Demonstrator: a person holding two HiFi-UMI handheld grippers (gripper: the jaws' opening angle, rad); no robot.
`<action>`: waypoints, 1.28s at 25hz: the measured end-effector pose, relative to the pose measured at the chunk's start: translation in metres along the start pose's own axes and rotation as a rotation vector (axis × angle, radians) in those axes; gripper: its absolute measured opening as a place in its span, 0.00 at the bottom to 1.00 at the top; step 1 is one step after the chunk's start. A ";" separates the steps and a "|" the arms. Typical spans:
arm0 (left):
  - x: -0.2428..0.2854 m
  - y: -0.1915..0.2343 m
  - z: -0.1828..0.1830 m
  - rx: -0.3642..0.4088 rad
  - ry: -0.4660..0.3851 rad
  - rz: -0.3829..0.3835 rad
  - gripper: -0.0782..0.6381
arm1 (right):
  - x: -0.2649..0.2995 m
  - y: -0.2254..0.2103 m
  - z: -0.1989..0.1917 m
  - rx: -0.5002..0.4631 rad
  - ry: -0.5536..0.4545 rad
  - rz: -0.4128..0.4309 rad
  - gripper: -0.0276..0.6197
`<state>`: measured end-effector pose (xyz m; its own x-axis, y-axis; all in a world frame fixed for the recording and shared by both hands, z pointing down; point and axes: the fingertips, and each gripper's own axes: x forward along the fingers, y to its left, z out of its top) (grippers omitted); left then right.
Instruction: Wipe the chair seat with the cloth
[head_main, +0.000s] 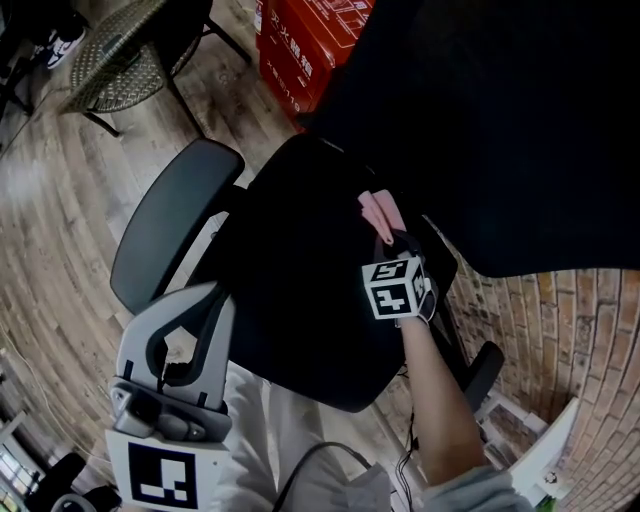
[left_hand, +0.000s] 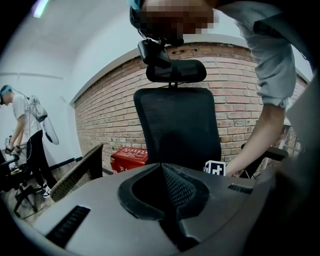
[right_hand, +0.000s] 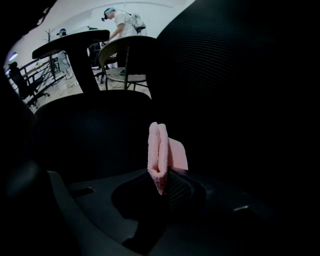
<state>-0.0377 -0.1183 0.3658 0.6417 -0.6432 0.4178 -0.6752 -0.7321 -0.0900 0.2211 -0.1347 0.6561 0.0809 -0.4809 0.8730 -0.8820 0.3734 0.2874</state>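
The black chair seat (head_main: 300, 300) fills the middle of the head view, with its tall backrest (head_main: 500, 130) at the upper right. My right gripper (head_main: 388, 238) hangs over the seat's right part, near the backrest, shut on a folded pink cloth (head_main: 376, 210). The right gripper view shows the cloth (right_hand: 162, 155) standing up, clamped between the jaws, with the dark seat (right_hand: 95, 140) behind it. My left gripper (head_main: 200, 298) is held off the seat's near left edge. The left gripper (left_hand: 167, 187) is shut on nothing and faces the backrest (left_hand: 175, 125).
A padded armrest (head_main: 170, 220) juts out left of the seat. A red box (head_main: 310, 45) and a wicker chair (head_main: 115, 55) stand on the wooden floor beyond. A brick wall (head_main: 560, 330) is at the right. Another person (left_hand: 25, 130) stands far off.
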 end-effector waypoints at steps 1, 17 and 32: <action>0.002 -0.001 0.000 0.005 0.000 -0.004 0.13 | 0.000 -0.011 -0.006 0.011 0.012 -0.016 0.13; 0.003 -0.005 0.004 0.025 -0.002 -0.005 0.13 | -0.004 -0.017 -0.031 0.026 0.060 0.017 0.13; -0.036 0.018 -0.011 0.024 0.007 0.055 0.13 | -0.042 0.145 0.028 -0.052 -0.099 0.266 0.13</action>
<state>-0.0771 -0.1055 0.3589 0.6010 -0.6813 0.4179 -0.7006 -0.7007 -0.1349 0.0770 -0.0827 0.6501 -0.1977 -0.4347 0.8786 -0.8410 0.5357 0.0758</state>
